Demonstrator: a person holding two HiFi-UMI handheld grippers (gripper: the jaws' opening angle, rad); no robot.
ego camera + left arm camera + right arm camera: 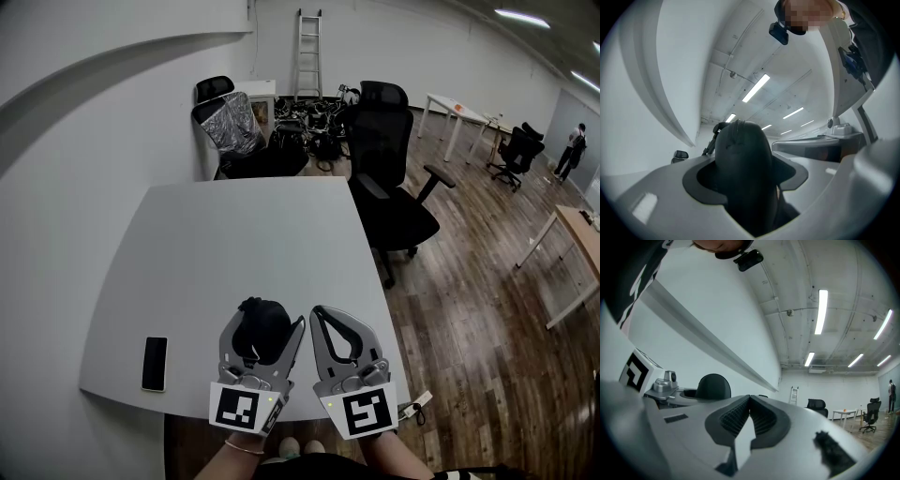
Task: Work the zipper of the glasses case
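Black glasses case [261, 317], clamped end-up in the left hand-held gripper [266, 330], with jaws spread wide round its body and pressed on both sides. Held it clear over the near edge of the grey surface [234, 244], towards the right corner, presumably to steady it and offer the zipper to the right side. Had the right hand-held gripper [749, 400] pinched shut on nothing, just beside the case, tips level with its top; looked poised to go for the pull. Couldn't pick out the pull itself: only a faint seam [733, 127] over the rounded top, with the lower end buried between the jaws. Left a phone [155, 363] lying near the near-left corner, well apart.
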